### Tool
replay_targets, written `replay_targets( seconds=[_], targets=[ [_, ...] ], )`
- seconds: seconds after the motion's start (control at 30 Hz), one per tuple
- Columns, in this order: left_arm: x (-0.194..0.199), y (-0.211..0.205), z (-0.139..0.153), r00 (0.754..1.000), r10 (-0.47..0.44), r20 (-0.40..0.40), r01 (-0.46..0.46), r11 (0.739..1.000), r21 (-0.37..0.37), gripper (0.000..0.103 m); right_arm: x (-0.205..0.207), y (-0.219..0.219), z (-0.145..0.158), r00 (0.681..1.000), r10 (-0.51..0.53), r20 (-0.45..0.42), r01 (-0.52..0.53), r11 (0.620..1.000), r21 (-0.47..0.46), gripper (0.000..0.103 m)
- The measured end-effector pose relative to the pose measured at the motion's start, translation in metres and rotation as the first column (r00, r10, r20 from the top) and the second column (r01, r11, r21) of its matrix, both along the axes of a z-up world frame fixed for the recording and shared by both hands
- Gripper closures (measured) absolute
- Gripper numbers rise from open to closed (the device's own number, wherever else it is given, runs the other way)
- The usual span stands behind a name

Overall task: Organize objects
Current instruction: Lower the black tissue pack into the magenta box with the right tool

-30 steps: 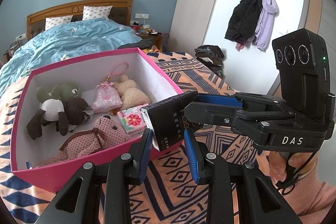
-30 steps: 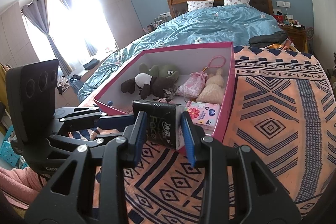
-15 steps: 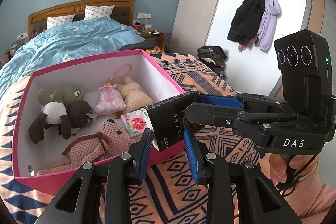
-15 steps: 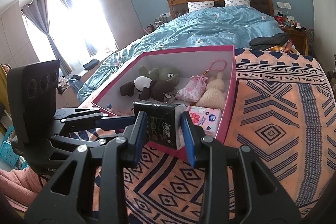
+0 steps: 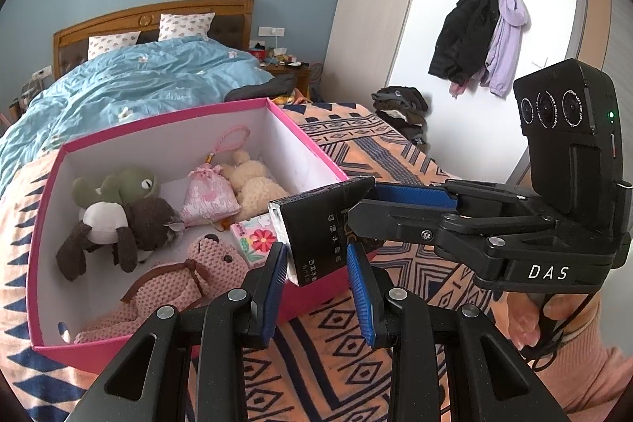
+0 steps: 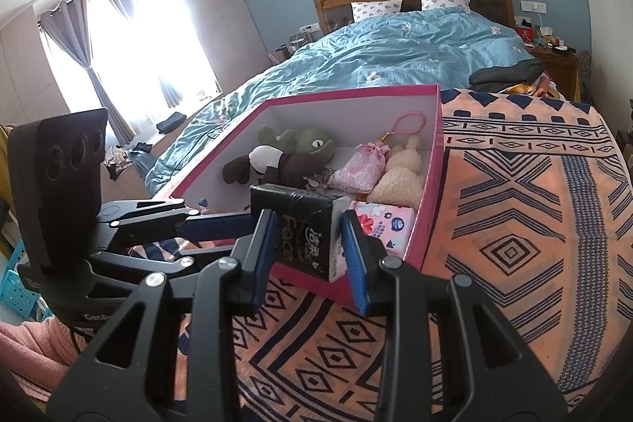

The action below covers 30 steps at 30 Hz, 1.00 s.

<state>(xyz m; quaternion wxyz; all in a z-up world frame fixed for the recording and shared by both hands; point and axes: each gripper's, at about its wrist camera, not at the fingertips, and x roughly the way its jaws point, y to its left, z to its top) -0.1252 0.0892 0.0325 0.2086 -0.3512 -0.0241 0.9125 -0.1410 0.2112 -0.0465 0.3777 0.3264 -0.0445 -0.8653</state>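
**A:** The right gripper (image 6: 308, 248) was closed on the black tissue pack (image 6: 300, 232), one blue pad on each flat side, holding it just at the near corner of the pink box (image 6: 433, 161), in the lower middle of the right wrist view.

**B:** And the left gripper (image 5: 316, 275)?

**A:** Its jaws stood part open, with nothing clamped. In its own view the pack's lower end sat between the fingertips with a gap on the right side; whether the left pad touched, I couldn't tell.

**B:** So which step was this?

**A:** I judged it a carry toward the box, or possibly a hand-over between the two tools. The box lay on the patterned blanket (image 6: 514, 224) and already held a pink knitted bear (image 5: 178, 287), a green and brown plush (image 5: 118, 212), a pink pouch (image 5: 209, 196), a cream plush (image 5: 253, 184) and a flowered tissue pack (image 6: 387, 224).

**B:** What did the next move call for?

**A:** Lifting the pack clear of the pink rim, finding a free spot near the flowered pack, then opening the pads.
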Motion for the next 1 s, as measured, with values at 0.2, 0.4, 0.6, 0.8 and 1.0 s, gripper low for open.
replay_targets(
  seconds=[0.2,0.4,0.6,0.8,1.0],
  targets=[
    [0.0,0.0,0.0,1.0,0.0,0.0,0.0,1.0,-0.001,0.072,-0.001,0.0,0.0,1.0,0.0,0.001,0.0,1.0,0.001,0.066],
    [-0.006,-0.001,0.003,1.0,0.004,0.003,-0.004,1.0,-0.002,0.071,-0.005,0.0,-0.001,1.0,0.001,0.002,-0.001,1.0,0.0,0.066],
    [-0.008,-0.002,0.003,1.0,0.005,0.001,-0.005,1.0,-0.003,0.071,-0.009,-0.002,0.001,1.0,-0.001,0.0,0.001,1.0,0.003,0.066],
    [-0.011,-0.003,0.003,1.0,0.006,0.002,-0.006,1.0,-0.006,0.071,-0.013,-0.003,0.001,1.0,-0.001,0.001,0.001,1.0,0.008,0.066],
    [-0.015,-0.004,0.002,1.0,0.008,0.01,-0.008,1.0,-0.006,0.071,-0.018,-0.005,0.0,1.0,-0.003,0.006,0.003,1.0,0.012,0.066]
  ],
)
